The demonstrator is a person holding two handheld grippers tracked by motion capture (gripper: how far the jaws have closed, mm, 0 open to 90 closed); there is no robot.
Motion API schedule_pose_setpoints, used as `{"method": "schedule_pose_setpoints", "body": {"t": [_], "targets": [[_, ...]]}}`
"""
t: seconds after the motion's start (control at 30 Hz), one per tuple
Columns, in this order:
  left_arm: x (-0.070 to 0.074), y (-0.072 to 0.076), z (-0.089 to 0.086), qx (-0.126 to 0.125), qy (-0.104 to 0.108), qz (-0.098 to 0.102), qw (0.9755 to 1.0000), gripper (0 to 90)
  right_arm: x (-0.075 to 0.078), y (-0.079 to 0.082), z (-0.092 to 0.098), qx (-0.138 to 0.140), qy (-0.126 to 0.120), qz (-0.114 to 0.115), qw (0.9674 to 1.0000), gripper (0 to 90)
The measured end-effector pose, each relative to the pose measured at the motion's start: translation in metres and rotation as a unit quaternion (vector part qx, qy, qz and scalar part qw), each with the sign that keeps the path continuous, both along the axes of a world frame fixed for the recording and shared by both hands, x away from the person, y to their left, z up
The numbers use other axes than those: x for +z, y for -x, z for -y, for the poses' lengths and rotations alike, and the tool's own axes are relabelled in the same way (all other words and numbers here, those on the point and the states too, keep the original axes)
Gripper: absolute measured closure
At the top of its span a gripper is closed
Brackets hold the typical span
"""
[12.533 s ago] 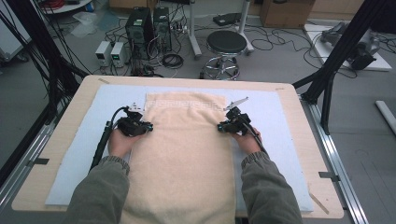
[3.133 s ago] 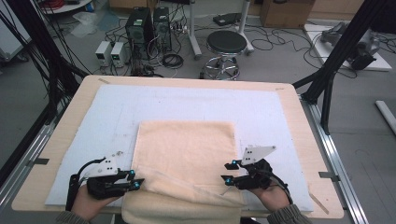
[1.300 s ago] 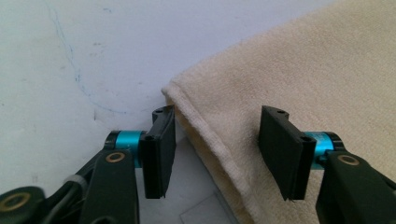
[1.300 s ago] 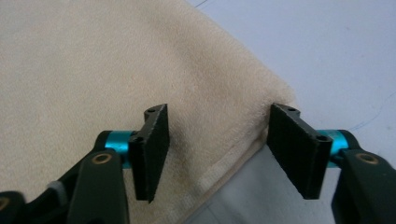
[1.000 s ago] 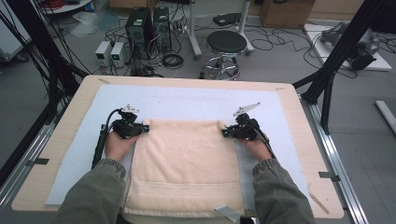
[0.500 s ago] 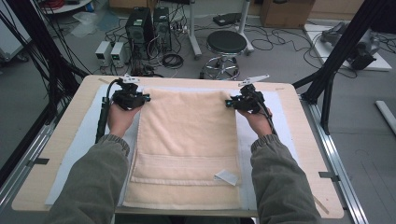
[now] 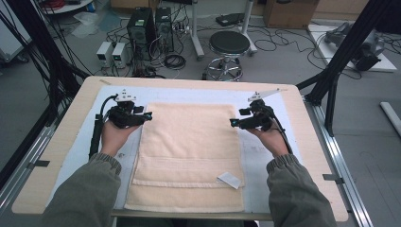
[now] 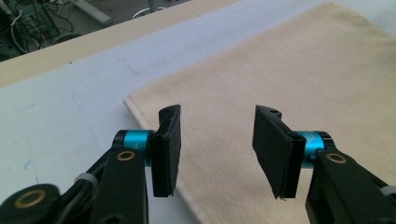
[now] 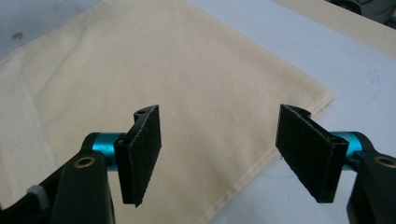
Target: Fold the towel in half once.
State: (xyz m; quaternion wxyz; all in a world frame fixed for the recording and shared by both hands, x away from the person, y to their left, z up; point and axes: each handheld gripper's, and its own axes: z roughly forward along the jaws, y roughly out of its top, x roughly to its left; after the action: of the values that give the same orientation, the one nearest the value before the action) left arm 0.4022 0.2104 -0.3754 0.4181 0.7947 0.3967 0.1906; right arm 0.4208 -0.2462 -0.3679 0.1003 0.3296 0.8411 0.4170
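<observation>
A cream towel (image 7: 189,146) lies flat on the pale blue mat (image 7: 265,156), with a small white label (image 7: 229,179) near its front right corner. My left gripper (image 7: 147,116) hovers just above the towel's far left corner. Its jaws have just been opening and nothing is between them. In the left gripper view the left gripper (image 8: 218,114) stands open over the towel (image 8: 289,60) edge. My right gripper (image 7: 232,123) hovers by the far right corner. Its jaws have also just been opening, and the right gripper (image 9: 219,114) is empty above the towel (image 9: 140,56).
The mat covers most of the wooden table (image 7: 66,142). Black frame posts (image 7: 340,61) stand at the table's sides. On the floor beyond the far edge are a round stool (image 7: 229,45), computer boxes (image 7: 146,26) and cables.
Both grippers drew the towel's far edge toward the table's far side and laid it flat. Since then both have let go of the corners, opened and lifted off the towel.
</observation>
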Motion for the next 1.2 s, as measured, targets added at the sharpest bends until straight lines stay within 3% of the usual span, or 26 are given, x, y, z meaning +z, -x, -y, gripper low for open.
{"method": "schedule_pose_setpoints", "body": {"t": [0.1,0.23,0.4,0.47,0.5,0.57,0.8,0.9,1.03,1.13,1.2], "targets": [[0.001,0.019,-0.003,-0.015,0.002,0.021,0.9997,47.4,0.002,0.016,0.001,0.007,0.003,0.009,0.9999,28.6],[-0.003,0.041,-0.008,-0.031,0.006,0.02,0.9993,42.9,0.005,0.039,0.001,0.016,0.011,0.024,0.9995,26.1],[-0.011,0.073,-0.012,-0.045,0.005,0.039,0.9982,37.1,0.003,0.067,-0.003,0.036,0.036,0.044,0.9977,24.7],[-0.015,0.085,-0.013,-0.054,0.006,0.042,0.9977,36.0,0.0,0.077,-0.003,0.042,0.041,0.042,0.9974,22.2],[-0.017,0.091,-0.013,-0.057,0.009,0.042,0.9975,35.9,-0.002,0.081,-0.004,0.045,0.049,0.03,0.9973,21.7],[-0.021,0.1,-0.014,-0.062,0.008,0.039,0.9973,34.9,-0.006,0.091,-0.003,0.047,0.046,0.04,0.997,22.5],[-0.03,0.128,-0.01,-0.082,-0.001,0.03,0.9962,32.2,-0.023,0.115,-0.003,0.06,0.051,0.041,0.9961,23.8],[-0.037,0.136,-0.006,-0.096,-0.016,0.024,0.9949,32.8,-0.031,0.121,-0.006,0.071,0.052,0.033,0.9956,27.8],[-0.047,0.139,-0.003,-0.112,-0.027,0.002,0.9933,39.8,-0.044,0.125,-0.012,0.091,0.058,0.025,0.9939,37.0],[-0.054,0.139,-0.001,-0.132,-0.028,-0.01,0.9908,48.5,-0.053,0.125,-0.015,0.103,0.067,0.019,0.9923,45.1],[-0.058,0.139,0.0,-0.145,-0.034,-0.022,0.9886,54.8,-0.059,0.125,-0.017,0.11,0.068,0.003,0.9916,51.8]]}}
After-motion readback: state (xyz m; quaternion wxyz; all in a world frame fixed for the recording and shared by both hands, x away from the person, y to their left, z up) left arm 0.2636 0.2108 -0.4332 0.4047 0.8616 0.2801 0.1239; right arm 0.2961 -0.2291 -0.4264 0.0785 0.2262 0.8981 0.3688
